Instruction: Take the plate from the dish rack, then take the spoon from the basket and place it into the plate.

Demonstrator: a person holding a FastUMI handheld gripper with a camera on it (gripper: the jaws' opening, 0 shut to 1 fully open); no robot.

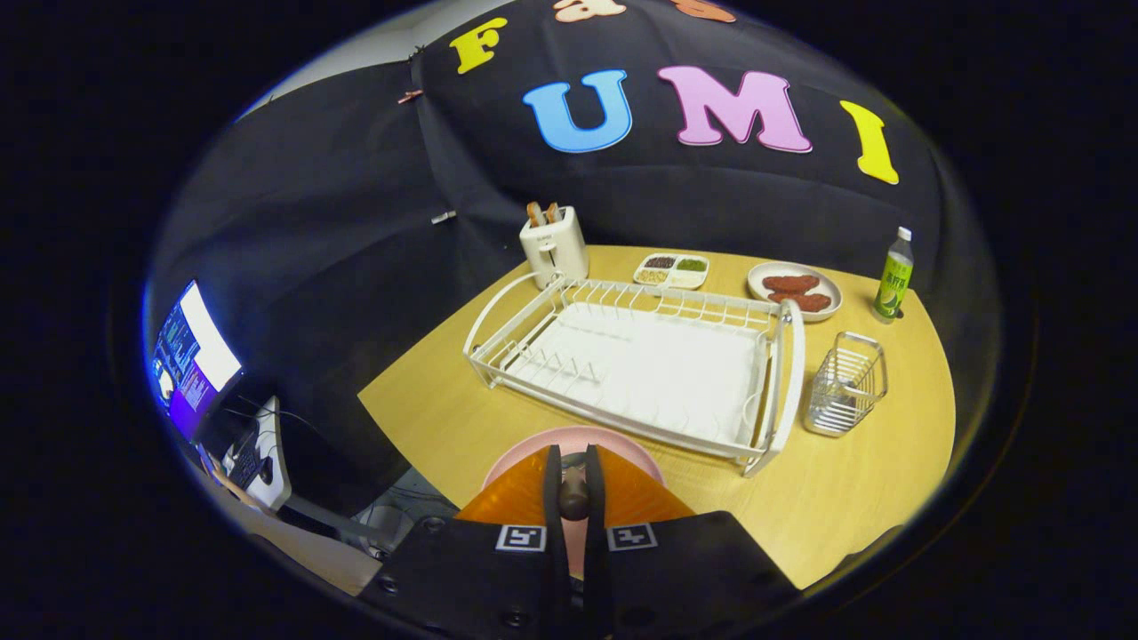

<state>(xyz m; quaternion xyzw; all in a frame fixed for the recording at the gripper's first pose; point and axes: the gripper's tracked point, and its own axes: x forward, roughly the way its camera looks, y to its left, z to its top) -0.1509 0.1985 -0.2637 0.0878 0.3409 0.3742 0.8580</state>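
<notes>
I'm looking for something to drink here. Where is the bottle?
In the gripper view, the bottle stands upright at the table's far right edge, just right of the plate of brown food and beyond the wire basket.

Pink plate [578, 442]: one
Spoon [574, 498]: one
Dish rack [640, 364]: one
Wire basket [846, 384]: one
Toaster [554, 244]: one
Divided snack tray [672, 270]: one
Plate of food [795, 291]: one
Bottle [893, 275]: one
Table [853, 498]: one
Claw [574, 480]: one, closed on the spoon

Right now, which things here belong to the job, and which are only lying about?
Job: pink plate; spoon, pinched in the gripper over the plate; dish rack; wire basket.
Lying about: toaster, divided tray, plate of food, bottle, monitor.
</notes>
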